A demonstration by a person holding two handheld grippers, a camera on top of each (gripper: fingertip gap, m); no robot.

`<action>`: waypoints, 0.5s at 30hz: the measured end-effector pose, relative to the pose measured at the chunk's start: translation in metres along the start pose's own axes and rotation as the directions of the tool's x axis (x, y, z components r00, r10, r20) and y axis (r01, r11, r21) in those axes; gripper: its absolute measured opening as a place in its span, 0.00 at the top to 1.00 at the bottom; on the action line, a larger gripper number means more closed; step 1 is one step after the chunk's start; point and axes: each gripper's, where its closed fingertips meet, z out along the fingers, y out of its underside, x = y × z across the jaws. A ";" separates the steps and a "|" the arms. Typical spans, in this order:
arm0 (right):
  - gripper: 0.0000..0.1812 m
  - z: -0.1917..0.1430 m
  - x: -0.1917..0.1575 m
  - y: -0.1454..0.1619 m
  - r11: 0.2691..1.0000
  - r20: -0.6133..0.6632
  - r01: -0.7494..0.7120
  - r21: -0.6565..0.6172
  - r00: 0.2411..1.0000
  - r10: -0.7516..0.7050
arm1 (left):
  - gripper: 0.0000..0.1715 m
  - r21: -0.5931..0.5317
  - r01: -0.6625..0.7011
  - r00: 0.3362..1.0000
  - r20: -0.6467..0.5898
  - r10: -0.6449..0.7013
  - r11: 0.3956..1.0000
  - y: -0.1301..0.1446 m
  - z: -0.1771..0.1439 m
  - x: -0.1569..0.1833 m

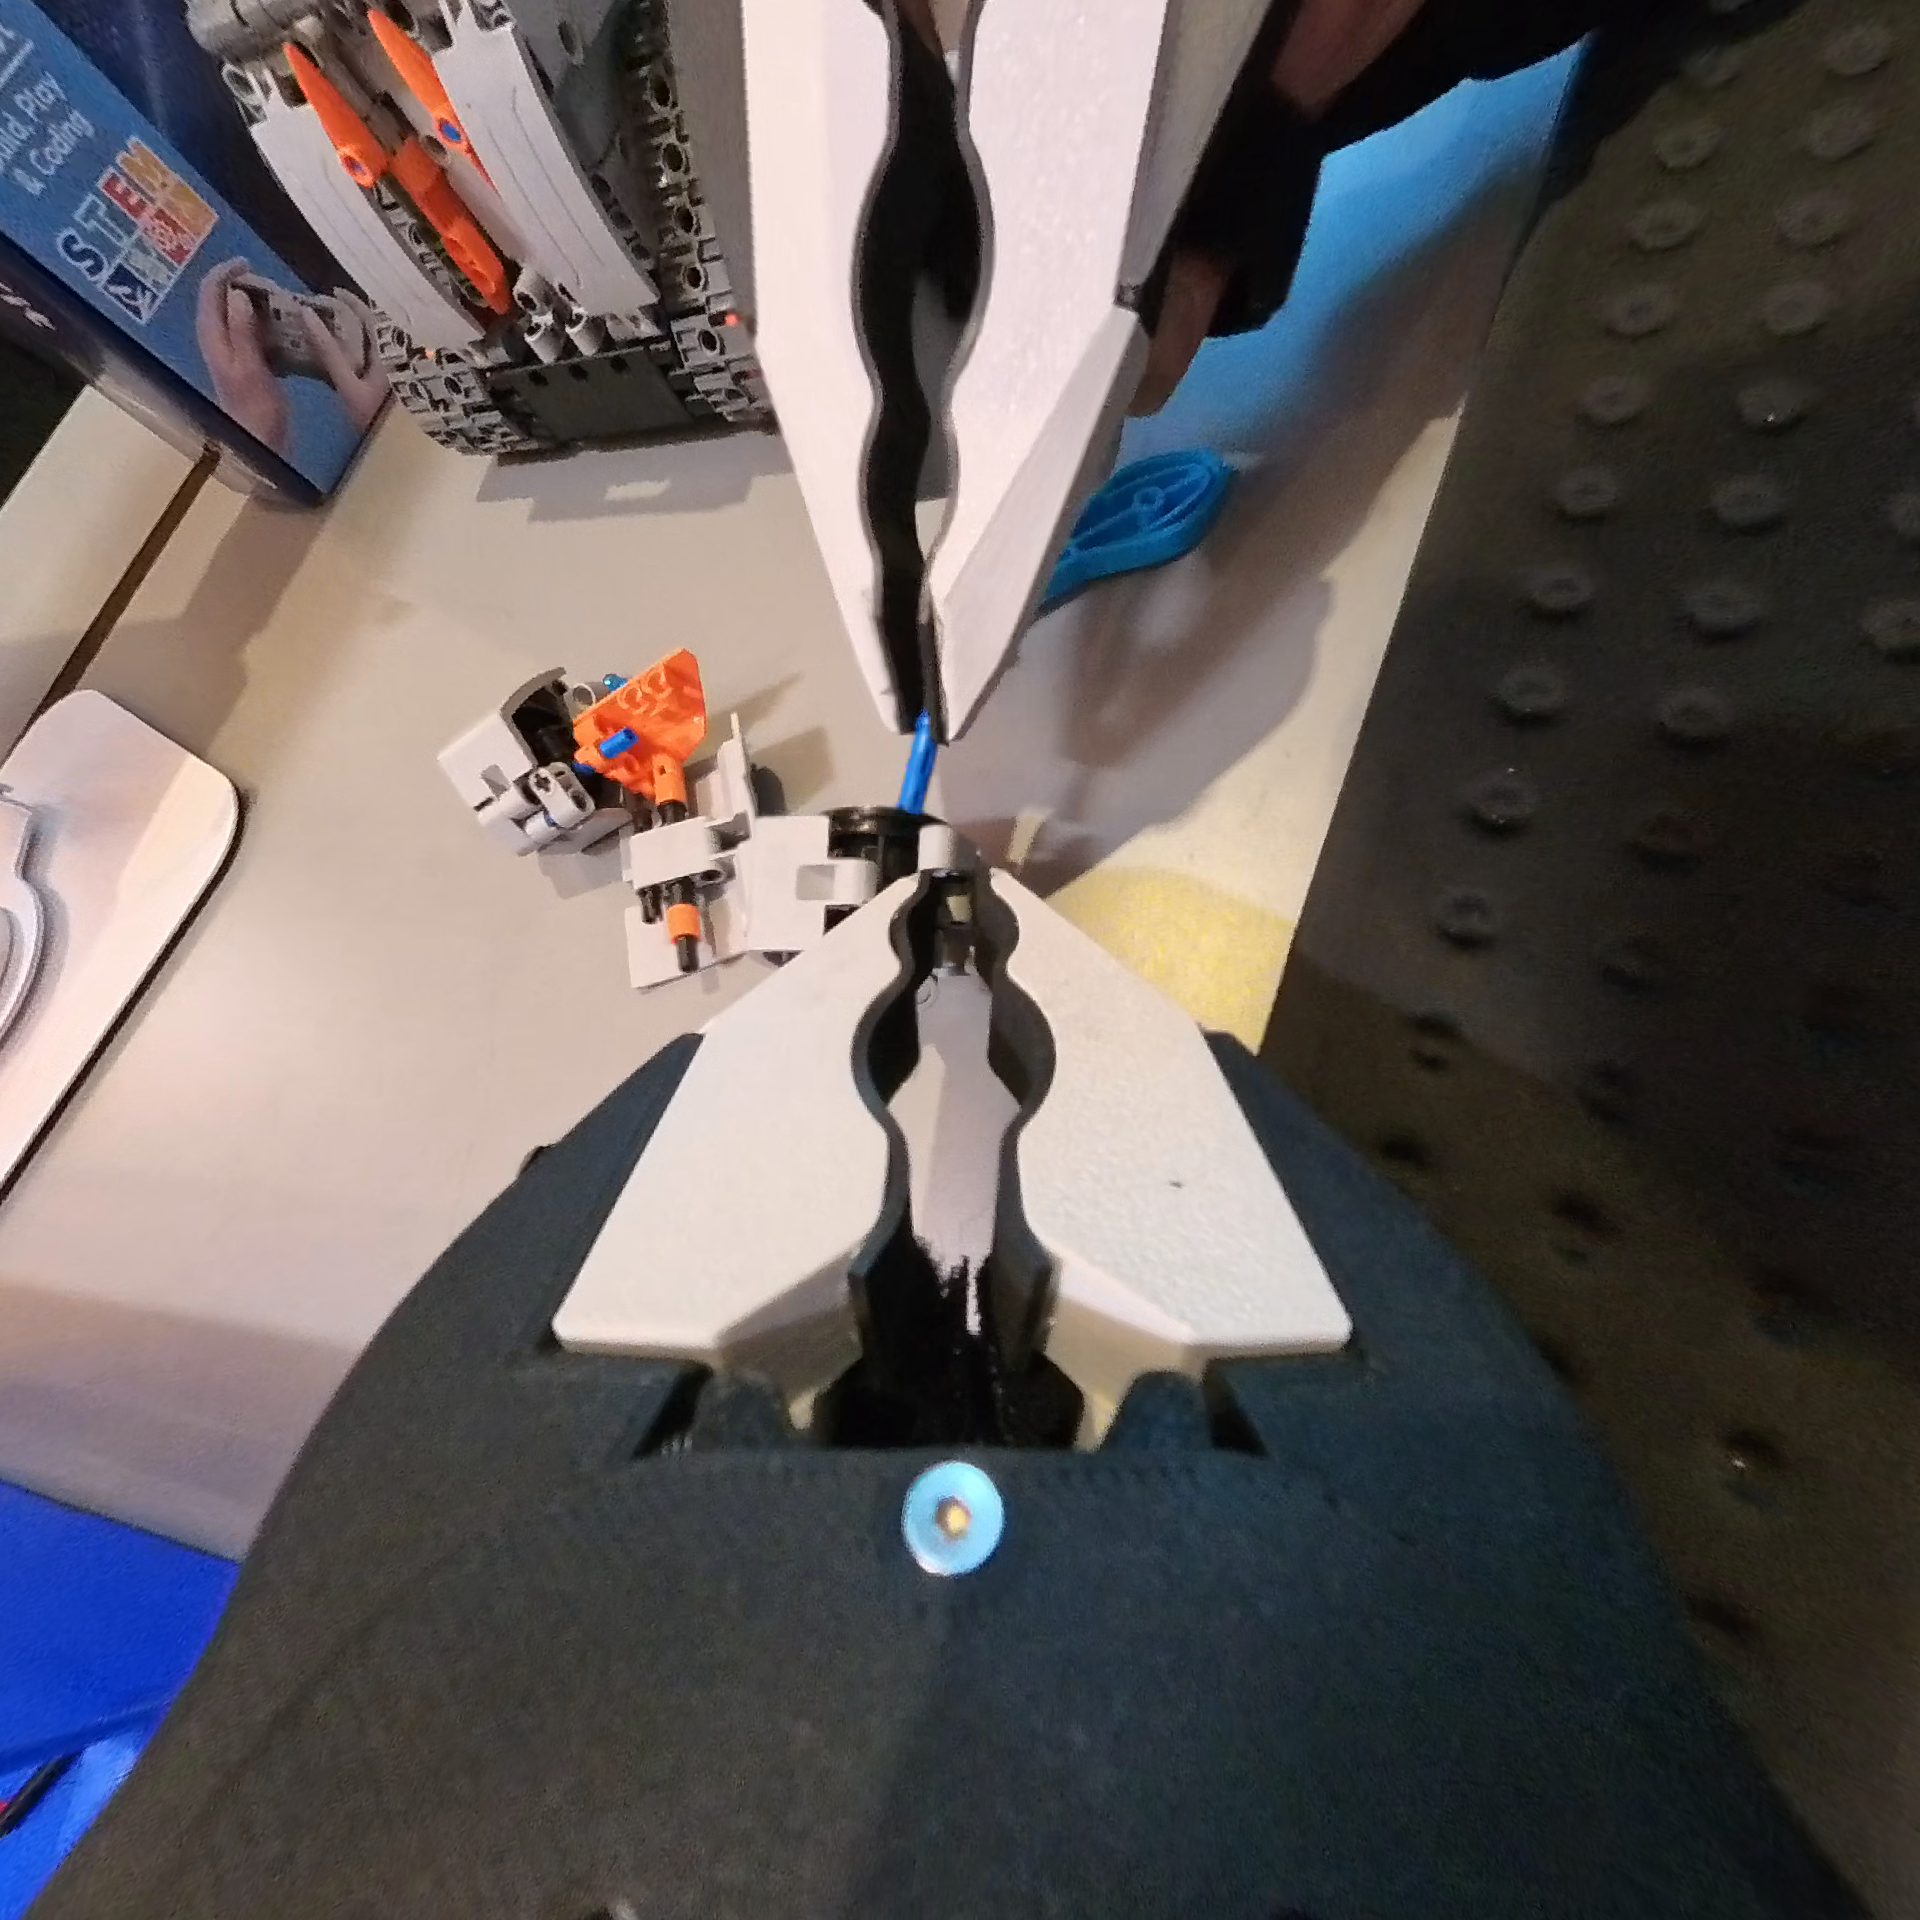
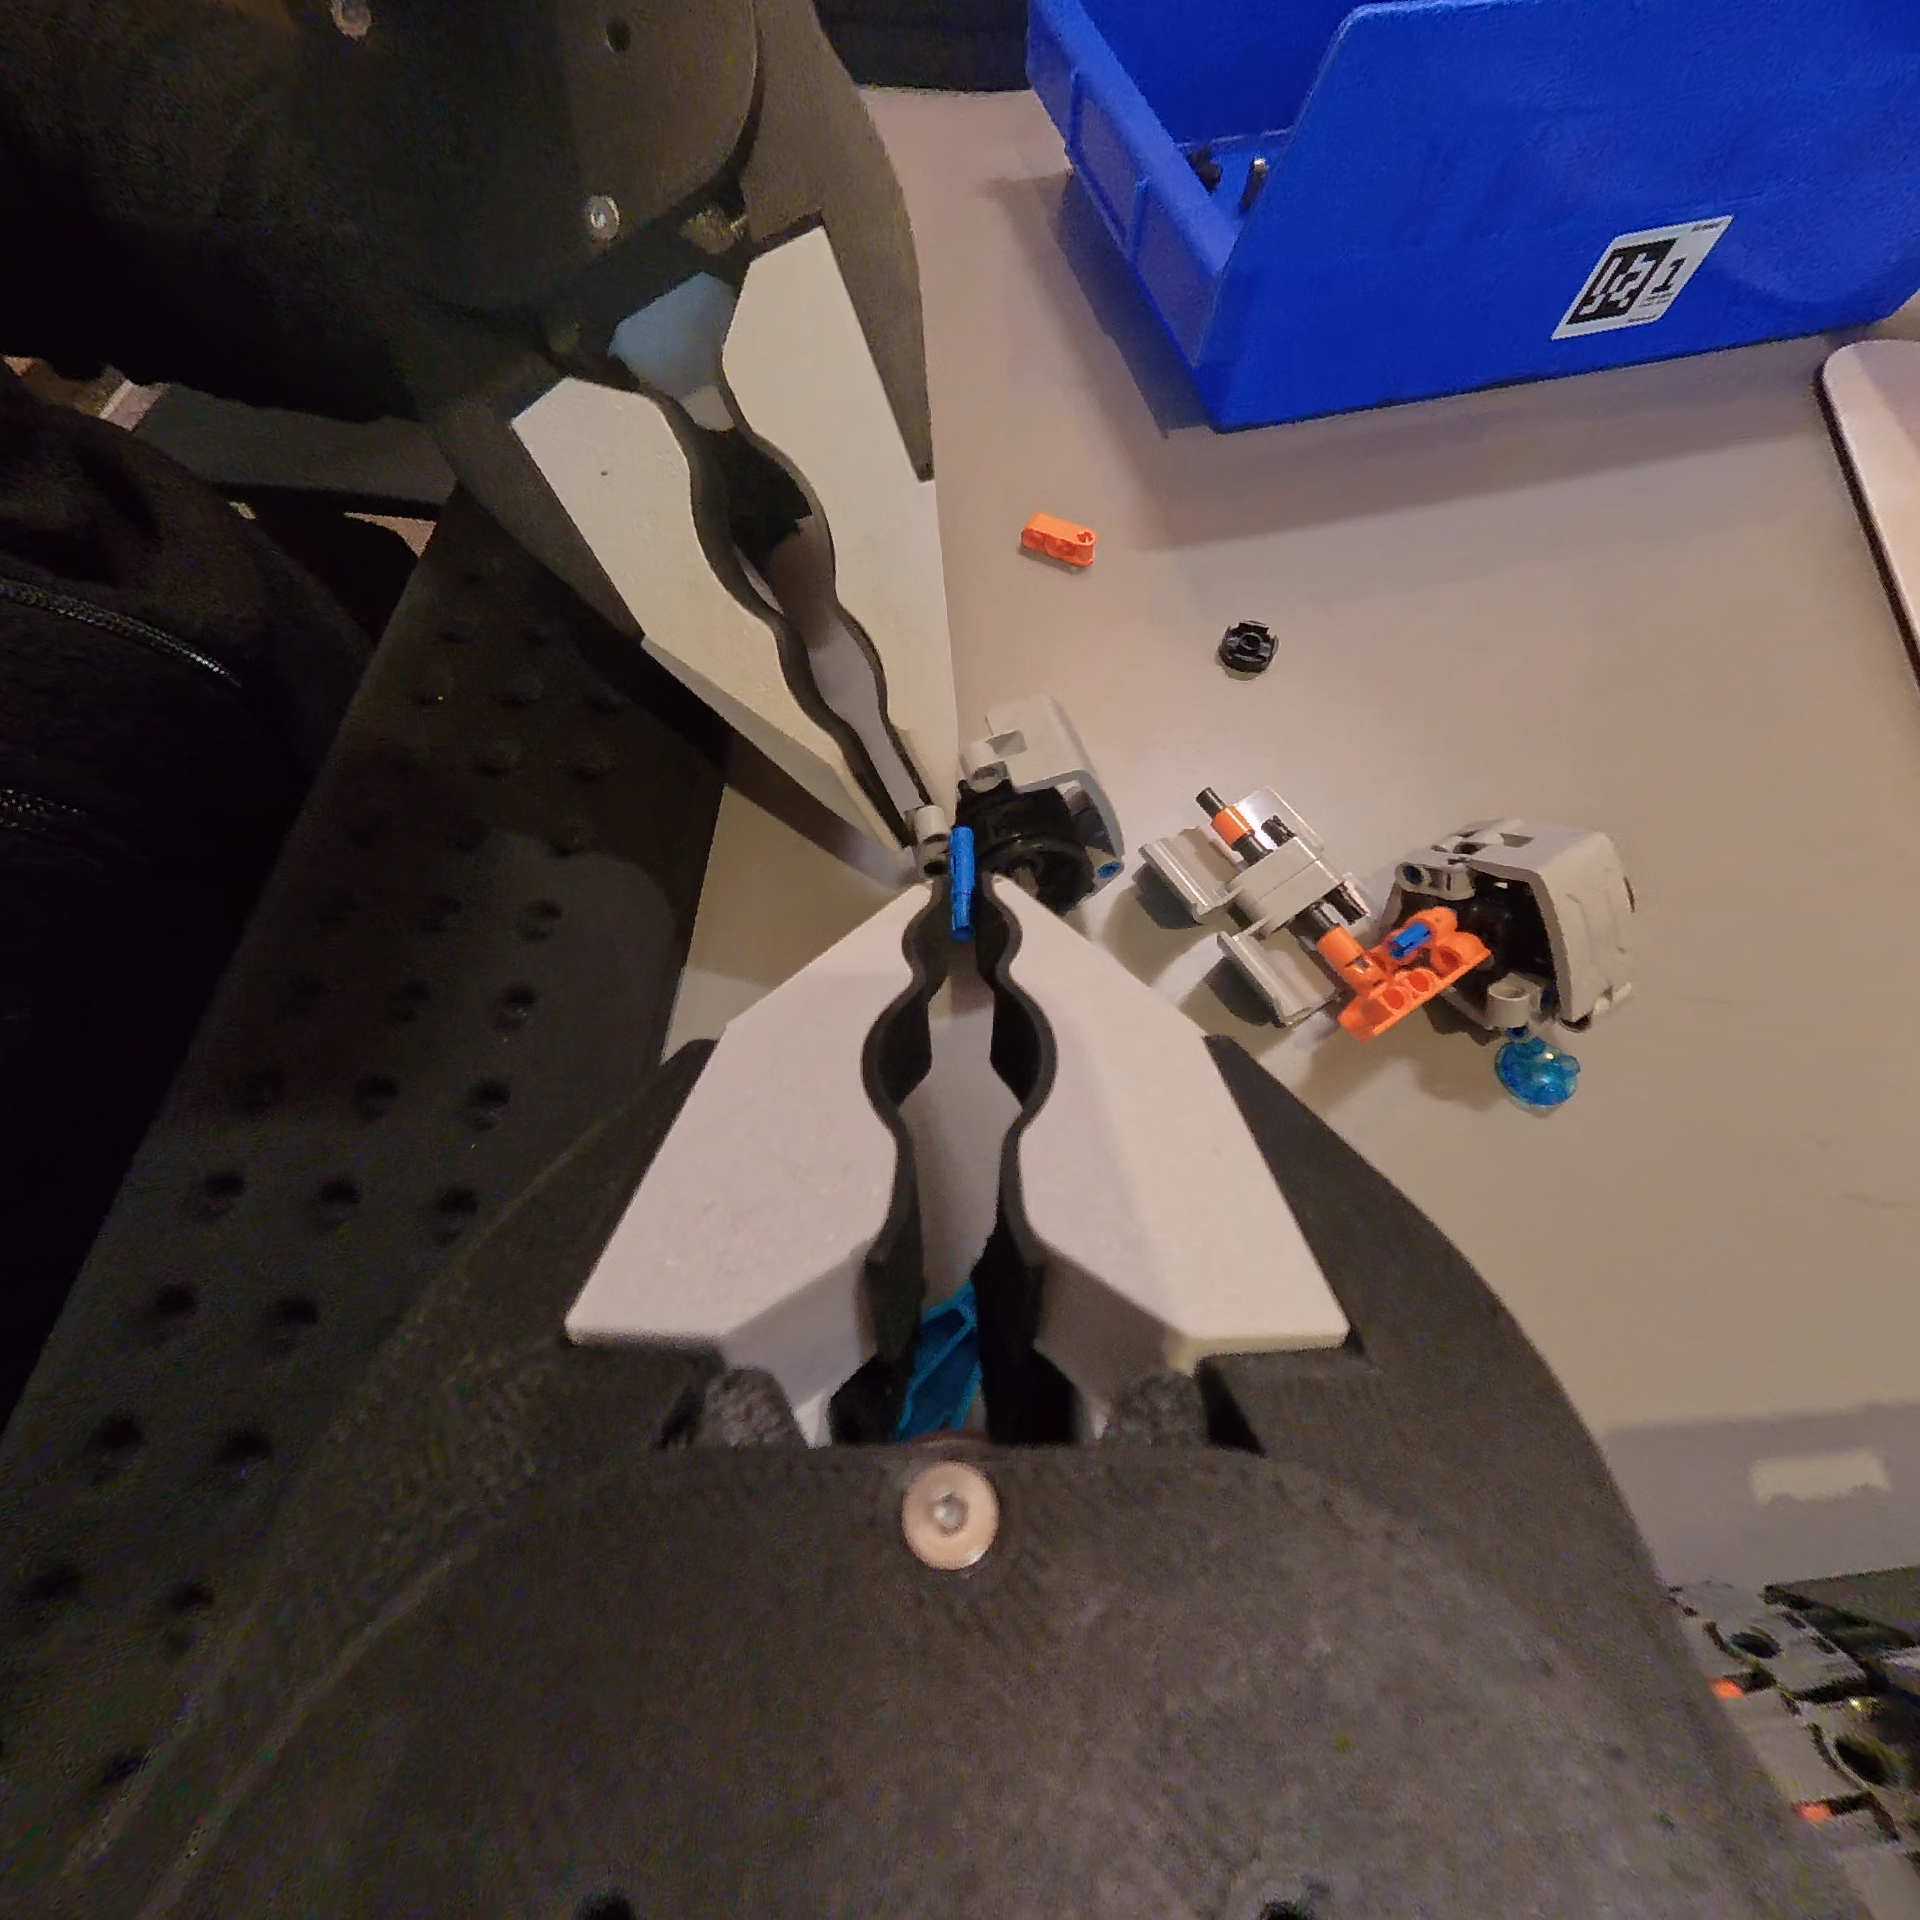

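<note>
Grippers meet tip to tip near frame centre on the beige table [image 1: 343,1091]. We see the left gripper [image 1: 940,883] with its tongs pressed together on a grey lug [image 1: 940,844] at the edge of a grey block with a black hub [image 2: 1023,821]. The right gripper [image 2: 961,909] comes in from 12 o'clock in the left wrist view, tongs pinching a blue pin [image 2: 961,883] by one end. The free end points at the lug, just beside it; we cannot tell if they touch. We judge that pinch shallow: an even squeeze, no twist, the pin kept in line with the lug's hole and the left hold kept still would suit it. At 3 o'clock of the block in the right wrist view lies a grey and orange sub-assembly [image 2: 1455,935], with a clear blue round piece [image 2: 1536,1075] at its 5 o'clock. A small orange piece [image 2: 1060,540] and a black round piece [image 2: 1247,646] lie apart at 1 o'clock. A blue bin [image 2: 1455,260] at 1 o'clock bears a white sticker with a black square code. In the left wrist view a large grey and orange model [image 1: 499,229] stands at 11 o'clock beside a blue printed box [image 1: 156,270] with lettering and a coloured logo. A blue flat piece [image 1: 1143,509] lies at 1 o'clock, and a black perforated mat [image 1: 1662,727] runs along 3 o'clock.
</note>
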 end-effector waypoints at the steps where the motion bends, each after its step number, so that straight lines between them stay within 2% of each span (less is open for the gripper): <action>1: 0.99 0.001 -0.001 0.001 1.000 0.007 0.004 -0.005 1.000 -0.004 | 0.98 0.000 0.004 1.000 0.000 -0.004 1.000 0.000 0.000 -0.001; 10: 0.99 0.003 -0.004 0.000 1.000 0.004 0.016 -0.003 1.000 -0.016 | 0.98 0.030 0.009 1.000 0.003 -0.009 1.000 -0.004 -0.002 -0.002; 15: 1.00 0.006 -0.005 0.005 0.993 -0.034 0.096 -0.063 0.995 -0.098 | 0.98 0.014 -0.032 0.999 0.024 0.032 0.999 -0.003 -0.001 -0.001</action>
